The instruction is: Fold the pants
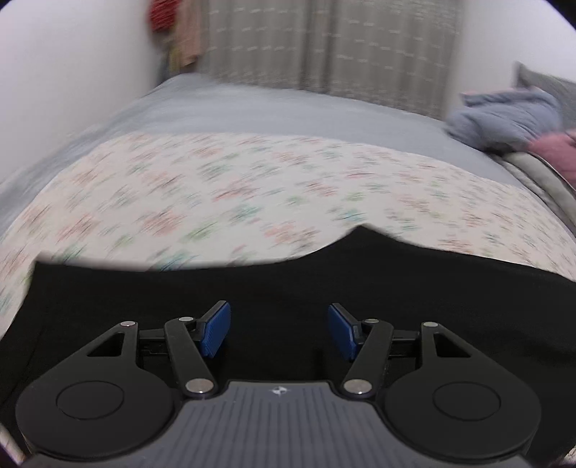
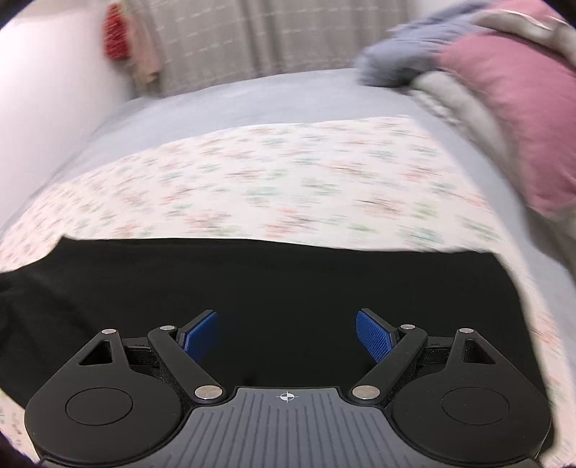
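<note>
Black pants lie flat across the near part of a bed, on a white cloth with a small flower print. Over them hovers my left gripper, open, its blue pads apart with nothing between them. In the right wrist view the same black pants fill the lower half, their far edge straight and their right end near the cloth's edge. My right gripper is open above them, with only dark cloth showing behind the wide gap between its pads. Both views are blurred.
A grey-blue sheet covers the bed beyond the printed cloth. A heap of grey-blue and pink bedding lies at the far right. Pale curtains hang behind the bed, a white wall stands left, and clothes hang in the corner.
</note>
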Available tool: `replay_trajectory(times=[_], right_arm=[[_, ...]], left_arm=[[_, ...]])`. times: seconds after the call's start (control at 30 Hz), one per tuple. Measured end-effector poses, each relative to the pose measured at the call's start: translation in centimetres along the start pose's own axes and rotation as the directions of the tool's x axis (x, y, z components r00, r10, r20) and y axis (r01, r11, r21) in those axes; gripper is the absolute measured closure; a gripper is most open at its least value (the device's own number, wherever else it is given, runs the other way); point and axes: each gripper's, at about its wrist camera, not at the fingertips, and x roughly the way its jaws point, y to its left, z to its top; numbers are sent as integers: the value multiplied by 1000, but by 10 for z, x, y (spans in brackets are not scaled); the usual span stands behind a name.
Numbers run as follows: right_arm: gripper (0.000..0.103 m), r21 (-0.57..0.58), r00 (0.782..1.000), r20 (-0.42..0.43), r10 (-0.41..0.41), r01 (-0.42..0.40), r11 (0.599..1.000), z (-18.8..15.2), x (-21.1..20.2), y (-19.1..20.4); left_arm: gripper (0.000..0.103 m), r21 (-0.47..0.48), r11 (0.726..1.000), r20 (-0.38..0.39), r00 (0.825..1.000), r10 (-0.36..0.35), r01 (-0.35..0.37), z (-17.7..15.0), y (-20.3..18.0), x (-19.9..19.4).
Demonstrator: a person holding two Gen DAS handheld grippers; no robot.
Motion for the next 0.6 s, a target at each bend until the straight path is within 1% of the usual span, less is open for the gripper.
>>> replay_trajectory(times=[0.07,0.17,0.2,0.23,0.3,0.33,0.37,0.4,0.43,0.47,0.5,0.53,0.57,0.6], right_arm=[[17,-24,999,-21,30,-31,999,5,13,17],[17,-35,997,-47,66,-68,997,9,29,35],[17,-49,996,-56,73,-76,996,3,32,43],[17,-72,995,-63,72,-76,994,2,38,46],[17,-109,997,-74,37,-45,993,0,41,47],[17,-109,997,-72,18,-26,994,1,45,41],[17,-98,997,-72,8,-15,995,3,49,34],[17,-87,998,-70,8,-14,996,6,52,25],[18,-77,998,-62,11,-16,997,9,56,16],[18,-61,998,-56,7,-11,998,11,58,7],[18,-38,998,-56,-6,4,999,12,63,-1],[18,-9,998,-60,-18,17,1000,14,68,-7],[18,12,998,-68,-19,19,1000,14,72,-11],[23,8,997,-72,-12,13,1000,13,75,-11]], left_arm=[[23,53,998,44,999,-31,29,13,-15,10],[22,67,994,51,995,-90,86,33,-32,34],[22,96,988,36,992,-123,119,39,-38,46],[22,117,985,27,991,-129,125,45,-44,60],[23,182,977,-17,994,-112,113,55,-52,89],[23,206,972,-46,994,-101,108,58,-55,103],[23,210,970,-76,991,-110,124,61,-54,115],[27,192,966,-113,982,-153,173,63,-51,125],[40,163,963,-135,971,-195,216,63,-50,132],[51,135,963,-151,966,-212,232,64,-47,138],[75,117,970,-166,967,-192,212,64,-46,145],[79,113,972,-165,969,-184,204,63,-45,148],[80,115,970,-153,969,-196,215,62,-44,148],[82,120,969,-136,970,-201,217,62,-43,146]])
